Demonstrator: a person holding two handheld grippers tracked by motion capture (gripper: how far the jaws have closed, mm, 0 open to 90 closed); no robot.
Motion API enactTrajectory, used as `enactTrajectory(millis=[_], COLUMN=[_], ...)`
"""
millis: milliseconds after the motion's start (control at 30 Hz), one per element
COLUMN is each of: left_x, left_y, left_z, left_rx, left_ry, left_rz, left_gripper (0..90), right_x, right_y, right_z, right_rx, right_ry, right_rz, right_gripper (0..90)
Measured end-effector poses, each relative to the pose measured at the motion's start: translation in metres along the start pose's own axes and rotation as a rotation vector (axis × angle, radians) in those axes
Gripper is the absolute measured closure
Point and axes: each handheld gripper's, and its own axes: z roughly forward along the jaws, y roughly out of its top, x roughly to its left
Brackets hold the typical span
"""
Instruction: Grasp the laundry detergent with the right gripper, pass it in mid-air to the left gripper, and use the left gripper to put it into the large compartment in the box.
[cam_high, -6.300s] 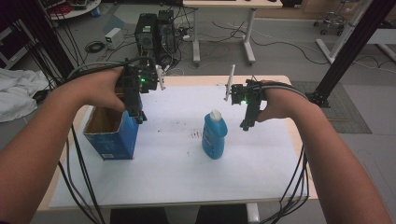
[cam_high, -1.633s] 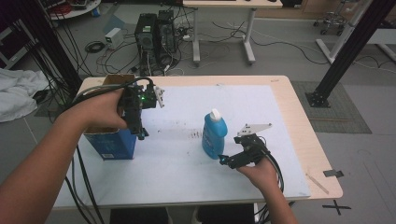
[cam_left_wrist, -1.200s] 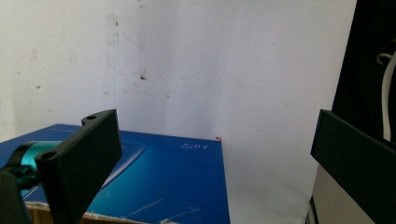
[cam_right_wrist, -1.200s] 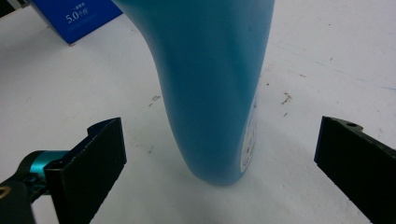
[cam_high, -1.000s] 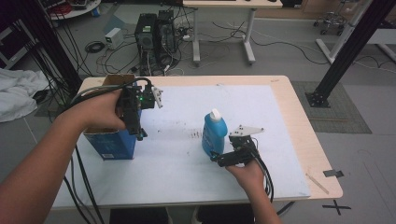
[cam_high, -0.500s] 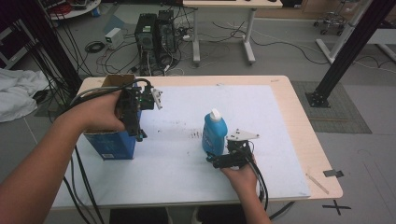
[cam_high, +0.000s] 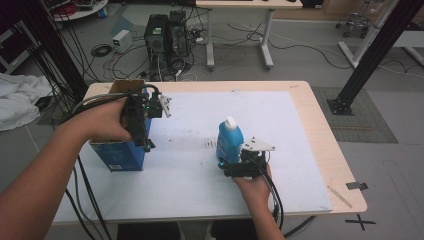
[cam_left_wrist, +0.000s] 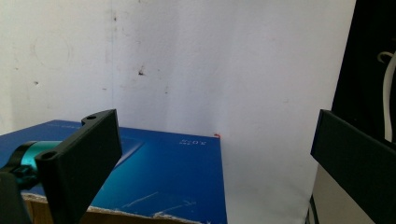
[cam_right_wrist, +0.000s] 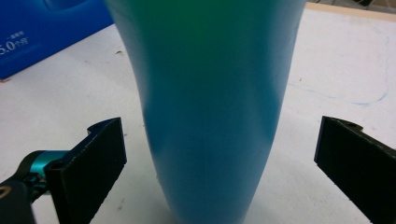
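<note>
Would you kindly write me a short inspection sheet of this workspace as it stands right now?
Surface: white table top, scuffed and marked near its middle.
Job's things: blue bottle with white cap, upright; open blue box at the table's left.
Clutter: nothing seen on the table.
Grippers: right gripper open, jaws either side of the bottle's base, apart from it; left gripper open above the box.
Cables: black cables trail from both grippers over the near edge.
Surroundings: computer towers, desk, floor wires.
</note>
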Motion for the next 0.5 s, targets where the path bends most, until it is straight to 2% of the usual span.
enactTrajectory(millis=[500], left_x=[-0.002], left_y=[0.0015], left_z=[-0.0012], left_rx=[-0.002], left_ry=[-0.001], left_rz=[0.011], left_gripper=[1.7], right_x=[0.0065], right_y=[0.0012], right_z=[0.0108], right_rx=[-0.034], right_ry=[-0.041], right_rz=[-0.005], right_gripper=[3.0])
